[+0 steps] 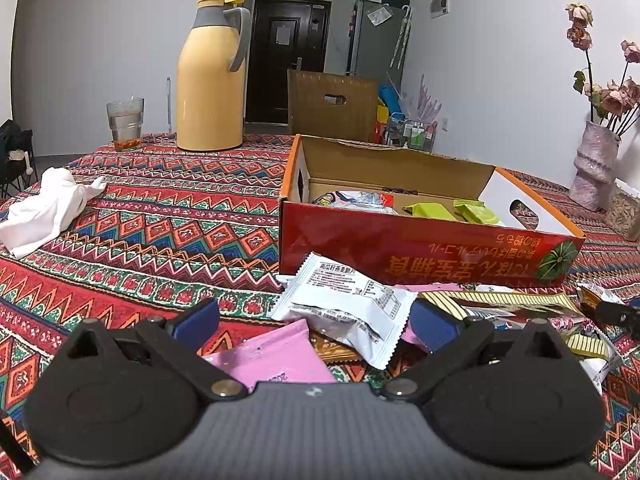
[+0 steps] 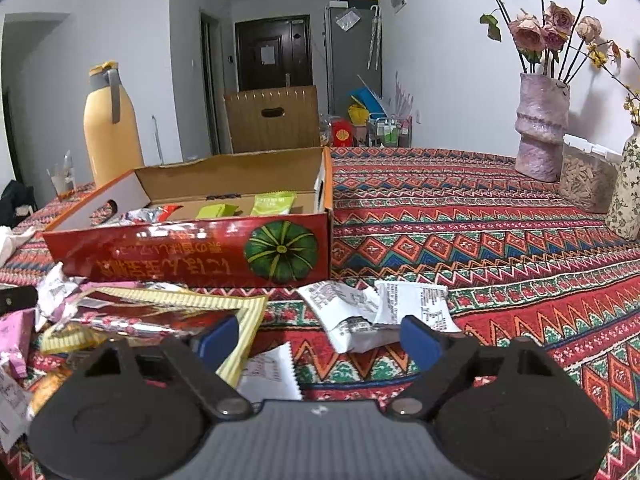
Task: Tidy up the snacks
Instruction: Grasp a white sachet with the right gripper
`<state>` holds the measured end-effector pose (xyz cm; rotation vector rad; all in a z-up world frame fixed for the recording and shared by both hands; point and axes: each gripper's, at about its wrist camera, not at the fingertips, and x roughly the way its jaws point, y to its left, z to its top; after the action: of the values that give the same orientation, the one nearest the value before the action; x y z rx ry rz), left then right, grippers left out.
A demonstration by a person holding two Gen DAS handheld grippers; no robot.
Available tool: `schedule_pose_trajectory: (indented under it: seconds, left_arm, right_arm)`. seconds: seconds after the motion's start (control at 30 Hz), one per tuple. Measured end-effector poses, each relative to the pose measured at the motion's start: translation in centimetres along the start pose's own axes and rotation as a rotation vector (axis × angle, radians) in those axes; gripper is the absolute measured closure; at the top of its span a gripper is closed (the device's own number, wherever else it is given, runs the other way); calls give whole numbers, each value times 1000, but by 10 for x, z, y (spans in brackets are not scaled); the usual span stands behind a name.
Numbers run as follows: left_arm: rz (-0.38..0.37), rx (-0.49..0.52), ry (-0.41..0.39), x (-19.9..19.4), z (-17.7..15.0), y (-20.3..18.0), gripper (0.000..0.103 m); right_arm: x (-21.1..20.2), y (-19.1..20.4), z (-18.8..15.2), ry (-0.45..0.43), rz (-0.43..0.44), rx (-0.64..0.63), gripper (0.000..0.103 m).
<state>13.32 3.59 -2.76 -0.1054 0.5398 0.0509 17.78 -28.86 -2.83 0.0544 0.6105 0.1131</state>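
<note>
Snack packets strewn on patterned tablecloth [image 1: 160, 208], right in front of red box [image 1: 420, 248]. White packet [image 1: 344, 300] w/ printed label lying flat, dead centre of left wrist view, abt 12 o'clock from left gripper [image 1: 316, 328]. Pink packet [image 1: 276, 356] just below it, touching, near 6 o'clock of white one. Yellow-striped red packet [image 1: 500, 304] off at 3 o'clock. Left gripper jaws wide apart, blue pads either side of the white packet, not pressing on it, nothing held.

Over to right wrist view: two crumpled white packets [image 2: 376, 312] on cloth, abt 12 o'clock from right gripper [image 2: 318, 340]. Jaws apart, pads not touching either packet, nothing clamped. Small white packet [image 2: 272, 372] low betw. the fingers, near 7 o'clock of the crumpled pair. Striped packet [image 2: 168, 312] at 9 o'clock, partly under left-hand blue pad [image 2: 218, 340].

Red box open-topped, pumpkin print [image 2: 282, 252] on front wall, text upside down. Inside: green packets [image 2: 272, 204] plus a few mixed wrappers at 9 o'clock end.

Further out: yellow thermos [image 1: 212, 80] at 11 o'clock behind box, glass [image 1: 125, 124] left of it, white cloth [image 1: 44, 208] at 9 o'clock. Pink vase [image 2: 540, 128] w/ dried roses at 2 o'clock, clear container [image 2: 588, 180] beside it. Brown carton [image 2: 272, 118] beyond table edge.
</note>
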Motion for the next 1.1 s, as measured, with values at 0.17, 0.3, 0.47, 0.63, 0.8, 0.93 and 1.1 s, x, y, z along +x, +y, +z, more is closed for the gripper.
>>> schedule_pose_trajectory:
  seconds: [0.17, 0.3, 0.47, 0.63, 0.8, 0.93, 1.1]
  left_arm:
    - [3, -1, 2, 0, 0, 0, 0]
    - [6, -8, 2, 0, 0, 1, 0]
    - [8, -8, 5, 1, 0, 1, 0]
    - [11, -8, 8, 2, 0, 0, 0]
    - [13, -9, 12, 3, 0, 1, 0]
    - [14, -10, 17, 4, 0, 1, 0]
    - [14, -11, 16, 3, 0, 1, 0]
  right_arm:
    - [10, -7, 10, -1, -19, -23, 27]
    - [18, -13, 18, 12, -23, -25, 29]
    - [23, -32, 28, -5, -30, 44, 29]
    - [43, -49, 31, 44, -73, 77, 33]
    - [67, -60, 23, 124, -100, 116, 44]
    - [65, -59, 19, 105, -101, 104, 56]
    - [48, -56, 19, 29, -111, 109, 63]
